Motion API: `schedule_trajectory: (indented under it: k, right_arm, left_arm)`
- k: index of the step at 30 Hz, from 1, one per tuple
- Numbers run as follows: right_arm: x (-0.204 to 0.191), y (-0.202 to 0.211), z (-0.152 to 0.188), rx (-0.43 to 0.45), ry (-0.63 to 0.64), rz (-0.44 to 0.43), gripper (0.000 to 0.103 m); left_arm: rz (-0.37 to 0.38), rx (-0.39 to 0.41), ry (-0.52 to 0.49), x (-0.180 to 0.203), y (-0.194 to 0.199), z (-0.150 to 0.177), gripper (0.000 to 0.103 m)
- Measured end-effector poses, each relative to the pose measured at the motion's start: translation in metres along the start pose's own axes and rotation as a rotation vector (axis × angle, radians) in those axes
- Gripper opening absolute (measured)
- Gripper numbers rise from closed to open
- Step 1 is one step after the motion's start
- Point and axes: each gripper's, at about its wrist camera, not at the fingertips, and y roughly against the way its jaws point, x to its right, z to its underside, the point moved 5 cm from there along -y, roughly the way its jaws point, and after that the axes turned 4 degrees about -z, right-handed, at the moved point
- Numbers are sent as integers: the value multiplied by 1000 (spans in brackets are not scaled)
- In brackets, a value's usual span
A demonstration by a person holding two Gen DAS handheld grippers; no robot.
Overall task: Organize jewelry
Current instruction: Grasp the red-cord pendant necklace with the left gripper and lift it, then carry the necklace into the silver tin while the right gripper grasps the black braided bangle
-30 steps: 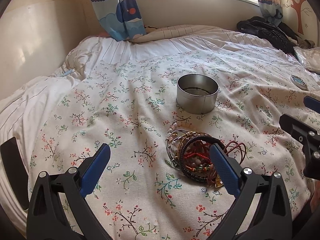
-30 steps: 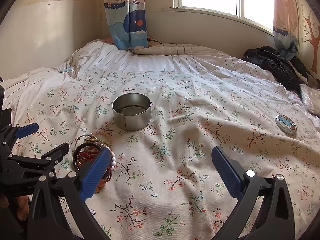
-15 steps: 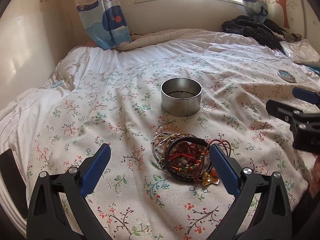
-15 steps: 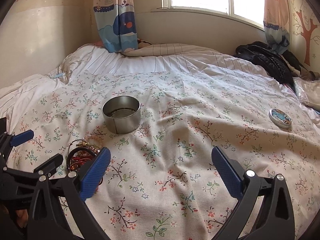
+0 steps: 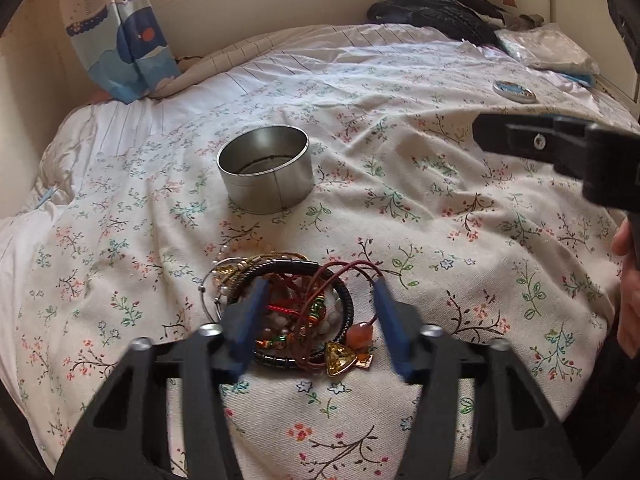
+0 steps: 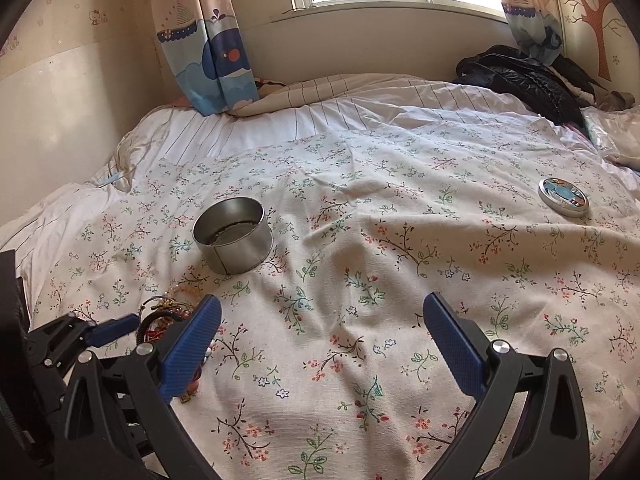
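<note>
Jewelry pile [image 5: 288,312] lies on the floral bedspread [image 5: 420,208], right under our left gripper [image 5: 320,320] and nearer to us than the round metal tin [image 5: 266,172], which stands open-topped beyond it. We are closing the left jaws around the heap: the left blue pad sits over the dark beaded bangle, the right pad stands just outside the red cord loop, and the tangle lies between them. We cannot yet say the pads press on anything; they look to be still short of a firm pinch. The heap has no clear long axis, being a roughly round nest of rings, so the grab turns mainly on which strand falls between the pads. Our left hand is plainly the nearer one.

Our right gripper [image 6: 320,344] hovers over bare cloth to the right of the pile, jaws spread wide with nothing in them.

The pile mixes stiff and limp things: thin wire hoops, a dark segmented bangle, pale round beads, red and brown cords, small green and orange beads, a faceted amber triangle pendant [image 5: 340,358]. We judge the cords likely to drag neighbours along when lifted. The tin is smooth, dull steel with a side seam. Its printed lid [image 6: 564,197] lies well apart, far right.
</note>
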Motion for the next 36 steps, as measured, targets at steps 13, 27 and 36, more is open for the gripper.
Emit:
schedule_trajectory:
  k: [13, 27, 36]
  right_arm:
    - [-49, -26, 22, -143, 196, -102, 97]
    - [-148, -76, 54, -265, 411, -271, 97]
    - [-141, -91, 60, -346, 314, -351, 67]
  left_arm:
    - [156, 190, 497, -99, 45, 3, 2]
    - [102, 230, 606, -132, 49, 10, 2]
    - [111, 233, 606, -131, 49, 11, 2]
